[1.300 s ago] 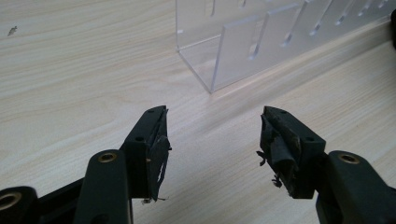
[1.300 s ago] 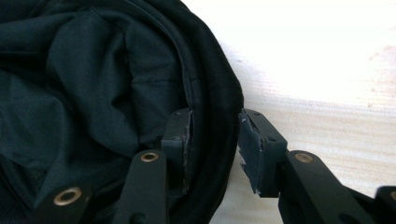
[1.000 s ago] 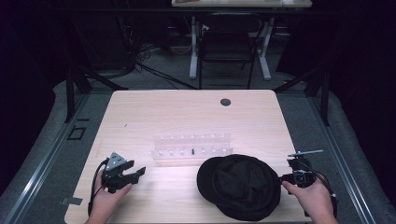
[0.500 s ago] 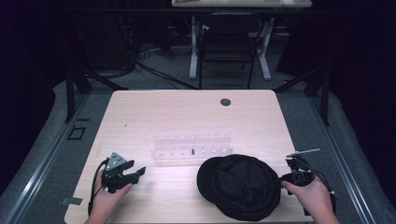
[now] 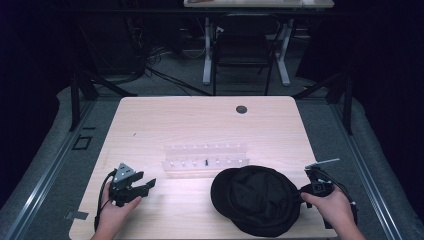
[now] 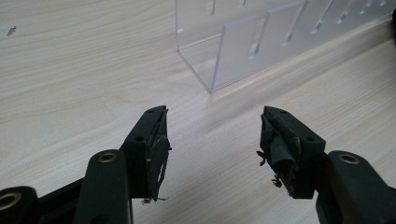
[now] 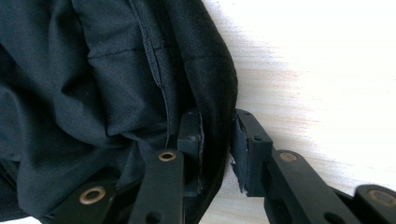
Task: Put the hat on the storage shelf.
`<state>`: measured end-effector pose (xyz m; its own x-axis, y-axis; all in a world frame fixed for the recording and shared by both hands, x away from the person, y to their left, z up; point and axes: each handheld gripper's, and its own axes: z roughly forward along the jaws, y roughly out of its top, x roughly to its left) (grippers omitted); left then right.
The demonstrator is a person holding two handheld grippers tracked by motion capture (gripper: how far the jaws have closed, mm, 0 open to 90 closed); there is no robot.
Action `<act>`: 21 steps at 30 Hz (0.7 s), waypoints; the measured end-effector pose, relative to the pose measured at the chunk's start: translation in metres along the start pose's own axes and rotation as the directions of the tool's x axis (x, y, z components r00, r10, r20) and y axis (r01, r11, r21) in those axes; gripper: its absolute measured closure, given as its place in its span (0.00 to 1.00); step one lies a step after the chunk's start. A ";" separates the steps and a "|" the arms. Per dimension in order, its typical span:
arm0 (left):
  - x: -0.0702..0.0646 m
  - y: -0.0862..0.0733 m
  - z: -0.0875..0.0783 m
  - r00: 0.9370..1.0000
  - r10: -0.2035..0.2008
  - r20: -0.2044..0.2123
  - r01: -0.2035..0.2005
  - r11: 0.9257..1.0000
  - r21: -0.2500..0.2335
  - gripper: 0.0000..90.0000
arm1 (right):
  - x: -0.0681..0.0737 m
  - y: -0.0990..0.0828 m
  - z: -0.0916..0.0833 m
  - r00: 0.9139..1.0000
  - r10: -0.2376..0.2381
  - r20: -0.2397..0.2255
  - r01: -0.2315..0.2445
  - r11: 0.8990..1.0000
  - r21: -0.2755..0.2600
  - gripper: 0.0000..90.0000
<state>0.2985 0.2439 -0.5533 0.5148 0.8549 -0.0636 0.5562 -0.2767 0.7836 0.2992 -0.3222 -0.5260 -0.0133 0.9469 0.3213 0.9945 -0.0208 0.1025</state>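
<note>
Little has moved since the earlier frames: the right gripper (image 5: 306, 192) has edged slightly in toward the cap (image 5: 255, 199) at the near right of the table (image 5: 165, 120), while the left gripper (image 5: 142, 190) stays where it was near the left front edge. In the high view, the cap lies as a dark crumpled mound on the light wood, just in front of the clear rack (image 5: 206, 159), which sits across the middle of the table. The right hand (image 5: 332, 210) holds its gripper at the cap's right rim, touching the fabric. The left hand (image 5: 112, 216) holds its gripper low over bare wood, well apart from the cap and to the left of the rack, its jaws pointing right. A small dark round hole (image 5: 241, 109) sits near the far edge of the table. In the left gripper view, the left gripper (image 6: 212, 140) has its jaws spread wide with nothing between them but wood grain; the rack (image 6: 261, 42) stands ahead, its near corner just beyond the jaw tips, slots visible in its clear walls. In the right gripper view, the right gripper (image 7: 217, 140) straddles the cap's (image 7: 93, 84) edge: one jaw lies inside the folds of black cloth, the other outside over the table, and the rim passes between them. The jaws are close on the fabric, though a narrow gap shows beside the outer pad, so I cannot tell whether they are fully clamped.
</note>
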 end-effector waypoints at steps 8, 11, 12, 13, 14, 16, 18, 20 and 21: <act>0.000 0.000 0.000 1.000 -0.005 -0.003 0.005 1.000 -0.012 0.47 | 0.000 0.004 0.001 1.000 0.001 -0.029 0.000 1.000 0.029 0.91; 0.001 0.000 0.000 1.000 -0.007 -0.002 0.007 1.000 -0.009 0.47 | 0.000 0.004 0.002 0.999 0.002 -0.040 -0.001 0.999 0.032 0.94; 0.000 0.000 0.000 1.000 -0.011 -0.003 0.010 1.000 -0.010 0.47 | 0.000 0.004 0.002 0.999 0.003 -0.042 -0.001 0.999 0.032 0.95; 0.001 0.000 0.000 1.000 -0.009 -0.004 0.009 1.000 -0.010 0.47 | -0.001 0.004 0.001 0.999 0.002 -0.050 0.000 0.999 0.037 0.95; 0.001 0.000 0.000 1.000 -0.009 -0.004 0.009 1.000 -0.010 0.47 | -0.001 0.004 0.001 0.999 0.005 -0.054 -0.003 0.999 0.037 0.96; 0.001 0.000 0.000 1.000 -0.010 -0.006 0.010 1.000 -0.012 0.47 | -0.001 0.004 0.001 0.998 0.010 -0.065 -0.008 0.999 0.033 0.97; 0.001 0.000 0.000 1.000 -0.013 -0.007 0.013 1.000 -0.013 0.47 | -0.002 0.004 0.000 0.997 0.008 -0.073 -0.005 0.999 0.035 0.97; 0.001 0.000 0.000 1.000 -0.010 -0.007 0.010 1.000 -0.012 0.47 | -0.003 0.004 0.000 0.997 0.012 -0.077 -0.009 0.999 0.035 0.97; 0.001 0.000 0.000 1.000 -0.010 -0.007 0.010 1.000 -0.012 0.47 | -0.004 0.002 0.001 0.995 0.036 -0.095 -0.036 0.999 0.008 0.97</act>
<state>0.2987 0.2451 -0.5533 0.5041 0.8610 -0.0671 0.5534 -0.2624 0.7905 0.3016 -0.3253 -0.5280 0.0130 0.9108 0.4127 0.9952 -0.0519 0.0832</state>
